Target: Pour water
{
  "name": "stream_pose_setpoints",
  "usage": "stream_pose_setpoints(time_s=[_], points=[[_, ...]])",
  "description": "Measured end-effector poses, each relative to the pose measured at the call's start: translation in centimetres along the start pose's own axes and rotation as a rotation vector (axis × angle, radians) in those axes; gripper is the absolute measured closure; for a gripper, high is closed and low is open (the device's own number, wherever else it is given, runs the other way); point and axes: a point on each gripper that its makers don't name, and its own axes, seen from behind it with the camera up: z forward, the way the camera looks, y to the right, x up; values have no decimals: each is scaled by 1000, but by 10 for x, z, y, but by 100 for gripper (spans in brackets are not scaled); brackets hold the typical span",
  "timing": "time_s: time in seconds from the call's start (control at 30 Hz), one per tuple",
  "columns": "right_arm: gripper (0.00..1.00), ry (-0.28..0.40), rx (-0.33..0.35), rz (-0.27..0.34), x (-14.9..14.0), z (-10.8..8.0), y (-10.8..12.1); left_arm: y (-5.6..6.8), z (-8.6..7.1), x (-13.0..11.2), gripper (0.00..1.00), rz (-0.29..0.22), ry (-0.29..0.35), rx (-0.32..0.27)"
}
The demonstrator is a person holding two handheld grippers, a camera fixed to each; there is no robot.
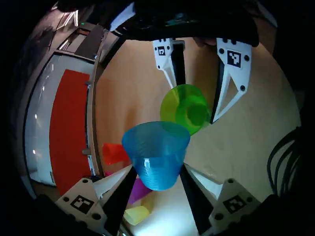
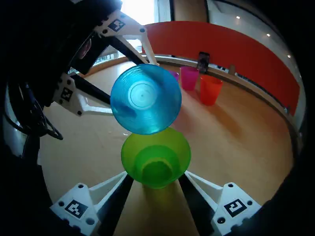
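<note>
Jaws of the left gripper stand narrow and clamp a blue translucent ribbed plastic cup by its lower wall, one finger on each side, as the left gripper view shows. That cup's rim points away from the camera, toward a green translucent plastic cup. The green cup sits between the white jaws of the right gripper, which are also narrow and pressed to its sides. Here the blue rim overlaps the green rim's edge; whether they touch I cannot tell.

In the right gripper view the green cup is low in the frame with its mouth open to the camera. The blue cup hangs just above it, tipped so its round face is turned at the camera. Both cups are above the light wooden counter.

Near the counter's far edge stand an orange plastic cup and a magenta plastic cup, just beside each other. A purple cup is mostly hidden behind the blue one. Water in either cup is hard to make out. Black cables are cut off at the edge of the left gripper view.
</note>
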Motion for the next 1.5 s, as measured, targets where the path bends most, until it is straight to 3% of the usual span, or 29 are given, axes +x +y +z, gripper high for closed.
stream_pose_setpoints(time_s=[0.2,0.37,0.6,0.9,1.5], points=[[13,-9,-13,-6,-4,-1,0,-1,-1,-15,25,-109,-9,17],[3,-23,-24,4,-9,-4,1,-1,-4,-26,26,-203,-14,49],[1,-23,-39,14,-9,-9,1,3,-12,-46,26,-375,-33,83],[1,-9,-57,31,-3,-19,3,15,-29,-82,26,-558,-56,124],[1,13,-96,94,6,-38,2,49,-41,-138,26,-1070,-10,242]])
